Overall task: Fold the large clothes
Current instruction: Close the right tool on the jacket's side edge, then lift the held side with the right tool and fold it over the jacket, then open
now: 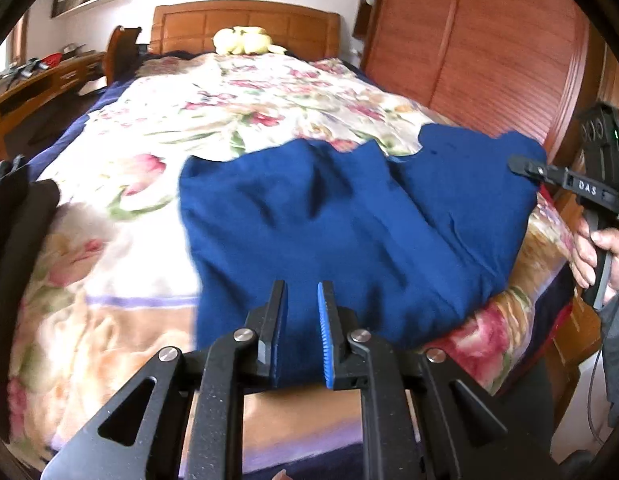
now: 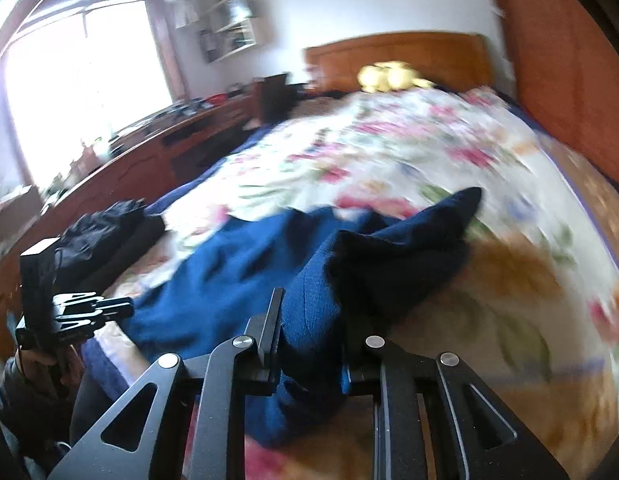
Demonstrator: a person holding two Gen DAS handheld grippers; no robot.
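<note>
The blue garment [image 1: 349, 216] is lying on the floral bedspread [image 1: 121, 200], ahead of both claws. The right gripper [image 2: 311, 344] is pinching a bunched corner, evidently lifting it to fold. The left gripper [image 1: 302, 332] is standing slightly parted over the near hem, gripping nothing.

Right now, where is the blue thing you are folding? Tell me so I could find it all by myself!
Find the big bed with the flowery blanket and wooden headboard. At its near end, by the brown wardrobe, lies the blue garment, with the right gripper pinching a bunch of it. It is the only plain deep-blue cloth; the pile of dark clothes beside it is black.
</note>
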